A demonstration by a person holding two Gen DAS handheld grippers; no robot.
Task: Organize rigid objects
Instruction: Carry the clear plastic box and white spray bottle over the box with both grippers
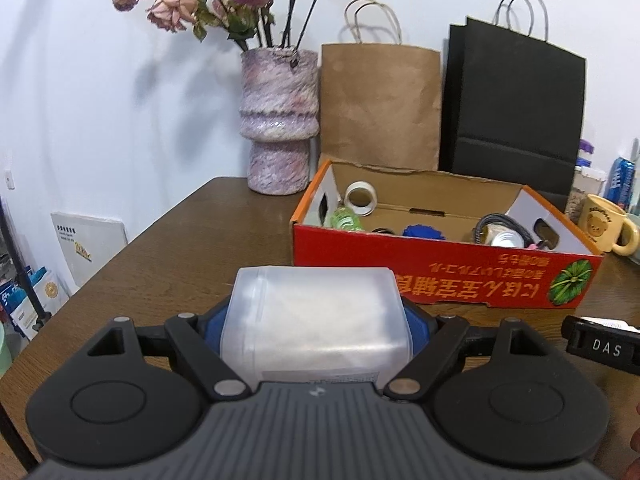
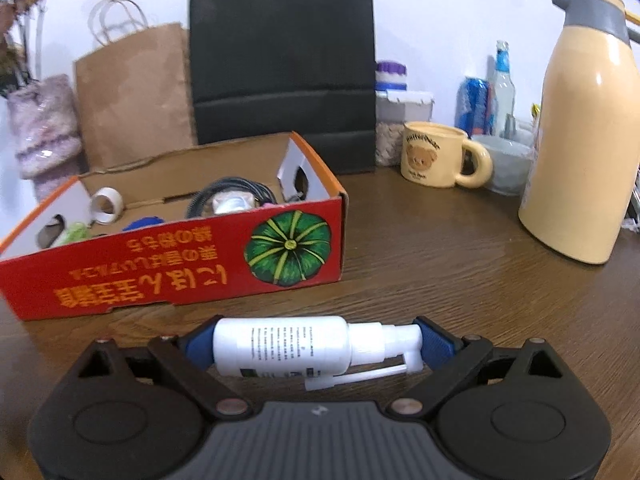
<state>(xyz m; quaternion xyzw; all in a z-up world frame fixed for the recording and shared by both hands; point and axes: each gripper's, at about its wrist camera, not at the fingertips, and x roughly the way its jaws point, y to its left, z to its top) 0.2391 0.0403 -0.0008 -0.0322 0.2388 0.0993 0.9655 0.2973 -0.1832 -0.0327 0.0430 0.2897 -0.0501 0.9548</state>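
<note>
The left gripper (image 1: 316,320) pinches a frosted, translucent plastic container (image 1: 316,316) lying on its side, with the blue pads pressed on both of its ends. The right gripper (image 2: 316,344) holds a small white plastic spray bottle (image 2: 288,346) crosswise between its blue pads, one pad at the bottom of the bottle and the other at the pump head, while the thin nozzle tube points back toward the claw body. Just ahead of both claws stands the open red cardboard box with a green pumpkin picture (image 1: 440,276) on the brown wooden table (image 2: 420,248). Some things are already inside the box: a white roll of tape (image 1: 361,199), a green object, a blue object, and a coiled dark cable (image 2: 228,192) around something white. I judge that the task is partly done, and that these two held things are next to go into the box. Beyond the right claw, to its right side, a cream mug with a bear drawing (image 2: 432,156), a tall cream thermos jug (image 2: 580,140) and some bottles stand on the table; whether they belong to the task I cannot tell.
</note>
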